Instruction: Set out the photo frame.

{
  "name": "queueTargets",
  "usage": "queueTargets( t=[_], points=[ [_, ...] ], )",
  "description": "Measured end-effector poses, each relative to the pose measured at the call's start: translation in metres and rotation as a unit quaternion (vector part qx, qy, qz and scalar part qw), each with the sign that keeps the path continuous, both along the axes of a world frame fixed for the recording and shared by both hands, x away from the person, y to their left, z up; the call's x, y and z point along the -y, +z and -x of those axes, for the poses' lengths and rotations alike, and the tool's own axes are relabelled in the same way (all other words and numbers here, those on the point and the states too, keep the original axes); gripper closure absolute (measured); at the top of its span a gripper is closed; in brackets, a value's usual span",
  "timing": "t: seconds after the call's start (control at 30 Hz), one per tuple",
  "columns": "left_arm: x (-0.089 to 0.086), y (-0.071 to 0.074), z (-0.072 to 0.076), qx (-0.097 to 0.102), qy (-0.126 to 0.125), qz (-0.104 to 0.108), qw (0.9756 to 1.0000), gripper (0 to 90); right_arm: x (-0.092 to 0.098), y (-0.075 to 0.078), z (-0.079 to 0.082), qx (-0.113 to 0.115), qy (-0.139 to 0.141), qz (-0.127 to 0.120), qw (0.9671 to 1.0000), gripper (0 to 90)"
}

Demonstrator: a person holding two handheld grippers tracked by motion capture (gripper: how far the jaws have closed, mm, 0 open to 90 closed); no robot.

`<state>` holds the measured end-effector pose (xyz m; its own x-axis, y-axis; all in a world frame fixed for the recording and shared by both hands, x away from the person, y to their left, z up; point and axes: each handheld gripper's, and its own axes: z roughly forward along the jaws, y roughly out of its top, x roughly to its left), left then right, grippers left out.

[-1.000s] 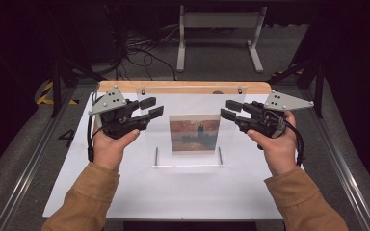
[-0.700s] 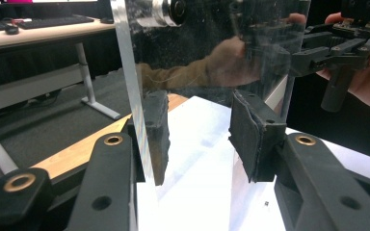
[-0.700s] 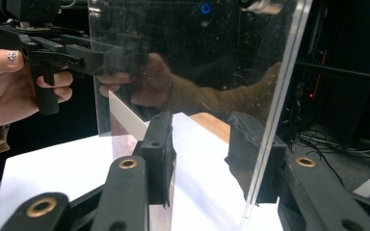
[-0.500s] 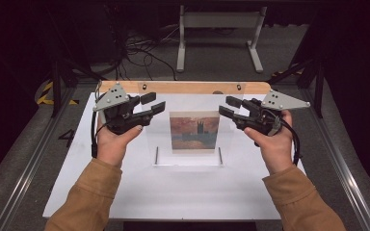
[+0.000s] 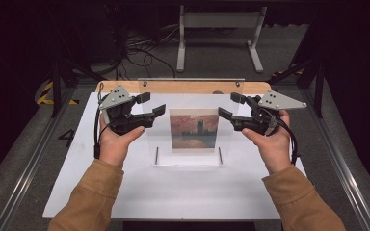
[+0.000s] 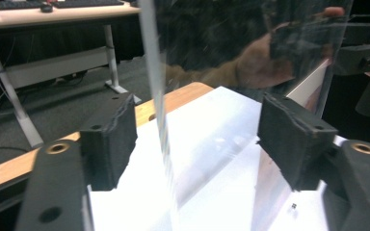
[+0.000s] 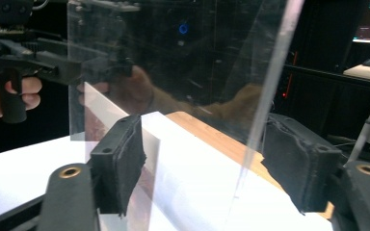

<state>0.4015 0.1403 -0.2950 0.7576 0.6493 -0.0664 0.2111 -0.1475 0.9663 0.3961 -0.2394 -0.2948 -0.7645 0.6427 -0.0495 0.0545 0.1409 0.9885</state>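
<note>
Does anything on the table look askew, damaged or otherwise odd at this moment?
Nothing stands out. The clear acrylic frame stands upright and square on the white board, its picture straight. Both hand-held grippers' jaws have just been opening and straddle its side edges without pressing.

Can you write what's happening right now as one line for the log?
left tool: open, jaws just opening, around sheet edge, not pressing | right tool: same | clear sheet: upright | picture: in sheet
</note>
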Motion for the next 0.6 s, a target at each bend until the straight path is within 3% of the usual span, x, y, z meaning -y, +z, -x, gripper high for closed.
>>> queueTargets(
  t=[0.13, 0.33, 0.5, 0.6],
  points=[
    [-0.004, -0.001, 0.005, 0.001, 0.001, 0.0, 1.0, 22.5, 0.003, 0.0, 0.004, -0.001, -0.007, 0.011, 0.9999, 25.8],
    [-0.017, -0.004, 0.026, 0.013, 0.014, -0.043, 0.9989, 17.2, 0.013, 0.003, 0.018, 0.009, -0.018, 0.036, 0.9991, 23.0],
    [-0.034, -0.014, 0.041, -0.005, 0.023, -0.042, 0.9989, 14.5, 0.027, 0.002, 0.032, 0.012, -0.03, 0.056, 0.9979, 21.4],
    [-0.045, -0.018, 0.049, -0.006, 0.03, -0.039, 0.9988, 14.4, 0.034, 0.001, 0.039, 0.007, -0.034, 0.058, 0.9977, 21.0]
  ],
)
